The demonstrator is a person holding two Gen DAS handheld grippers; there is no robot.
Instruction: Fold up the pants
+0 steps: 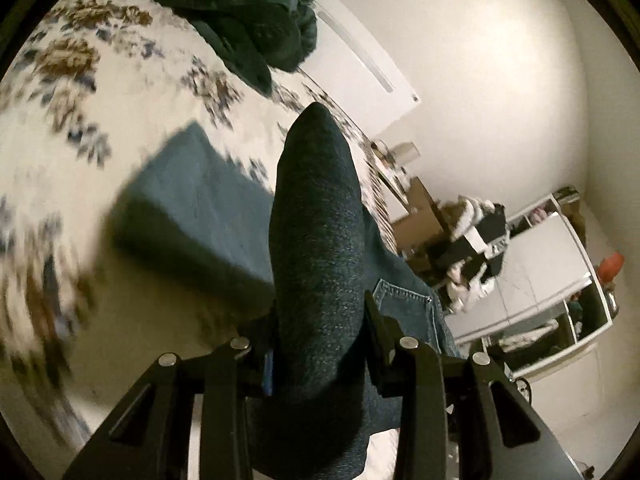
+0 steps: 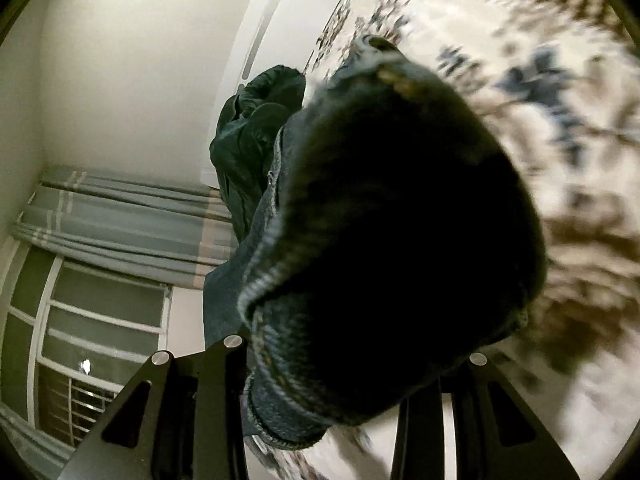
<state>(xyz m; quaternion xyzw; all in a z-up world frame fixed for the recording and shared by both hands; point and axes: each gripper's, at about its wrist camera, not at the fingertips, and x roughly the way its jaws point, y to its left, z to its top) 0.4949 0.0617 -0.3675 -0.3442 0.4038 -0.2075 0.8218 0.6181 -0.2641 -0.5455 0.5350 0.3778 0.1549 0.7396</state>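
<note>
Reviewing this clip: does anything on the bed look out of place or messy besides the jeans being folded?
Yes: a crumpled dark green garment sits heaped at the far edge of the floral bedspread, unfolded. The jeans themselves are bunched in both the left gripper and the right gripper, which is normal mid-fold.

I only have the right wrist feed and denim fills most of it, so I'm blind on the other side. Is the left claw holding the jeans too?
Observer: Yes. In the left wrist view the left claw is shut on a fold of the jeans.
Operator: Is any of the jeans on the bed?
Observer: A blurred blue stretch of the jeans lies on the floral bedspread, left of the held fold.
Operator: Anything else on that bed?
Observer: A dark green garment is heaped at the far edge. That view also shows a back pocket beside the claw.
</note>
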